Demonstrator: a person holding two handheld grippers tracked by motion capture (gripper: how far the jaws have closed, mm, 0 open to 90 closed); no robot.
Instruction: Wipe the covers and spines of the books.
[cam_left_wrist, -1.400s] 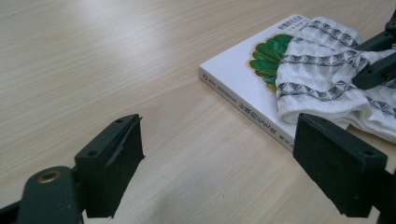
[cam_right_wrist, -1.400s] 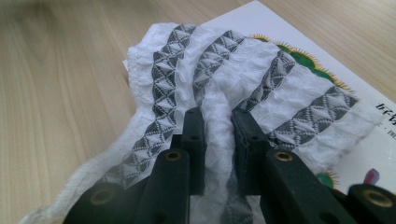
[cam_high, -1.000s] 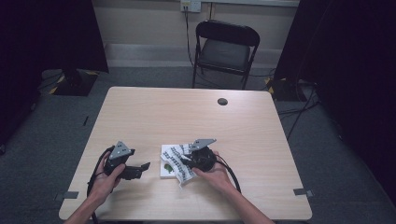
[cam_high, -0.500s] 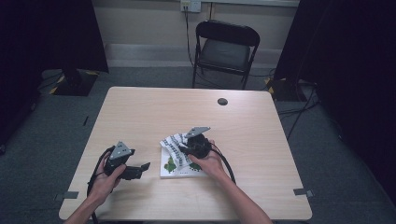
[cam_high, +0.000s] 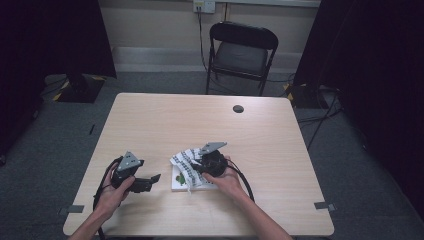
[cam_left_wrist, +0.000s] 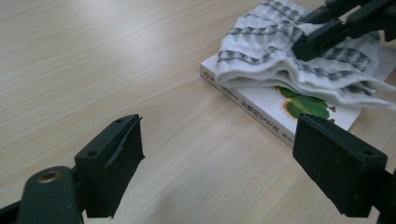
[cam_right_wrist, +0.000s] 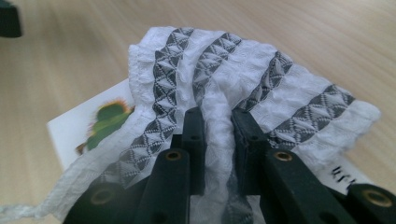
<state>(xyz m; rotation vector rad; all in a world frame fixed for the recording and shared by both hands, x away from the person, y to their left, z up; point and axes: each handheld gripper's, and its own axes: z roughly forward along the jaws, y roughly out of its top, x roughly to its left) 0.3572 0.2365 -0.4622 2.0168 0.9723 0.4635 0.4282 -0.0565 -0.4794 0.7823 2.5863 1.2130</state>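
Note:
A white cloth with grey patterned stripes lies bunched over a white book that has a green cactus on its cover. My right gripper is shut on a raised fold of the cloth, right above the book; it also appears at the top right of the left gripper view. My left gripper rests low over the table to the left of the book, open, with nothing between its jaws.
The pale wooden table carries a small dark round disc near its far edge. A black folding chair stands behind the table. Cables trail from both grippers toward the near edge.
The right gripper has shifted slightly with the cloth pinched in it, gathering the cloth over the book. The left gripper has stayed put.

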